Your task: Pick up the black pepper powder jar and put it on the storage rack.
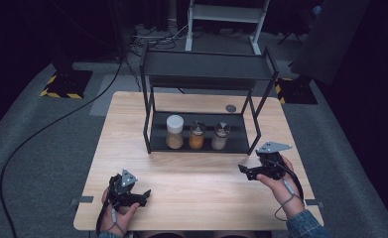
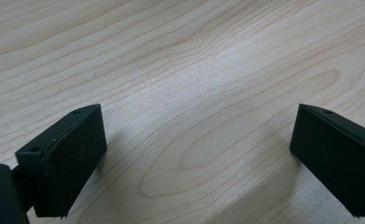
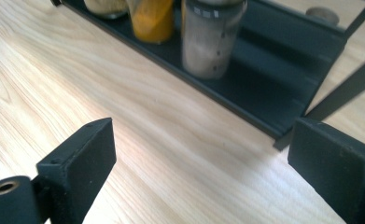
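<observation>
- I work at a pale wooden table point(image 1: 191, 183) with a plain light grain; its front half is bare board.
- A black metal rack point(image 1: 206, 67) with two shelves stands toward the far side of the table, and its lower shelf point(image 1: 236, 141) sits low over the board.
- Three jars stand in a row on that lower shelf: a white-lidded jar point(image 1: 174, 131) at the left, an orange-filled jar point(image 1: 197, 135) in the middle, and a grey-capped jar point(image 1: 221, 136) at the right.
- My right gripper point(image 1: 244, 171) hovers just in front of the rack's right front leg, jaws spread wide with nothing between them; in the right gripper view the grey-capped jar point(image 3: 212, 39) stands nearest ahead.
- My left gripper point(image 1: 144, 194) rests low at the near left of the table, well apart from the rack, jaws wide and holding nothing.
- A small dark round disc point(image 1: 230, 108) lies on the table behind the rack.
- Grey carpet point(image 1: 37, 148) surrounds the table, a black cable point(image 1: 57, 119) curves across it, and yellow-and-black striped bases point(image 1: 65, 84) sit at the dark back of the room.
</observation>
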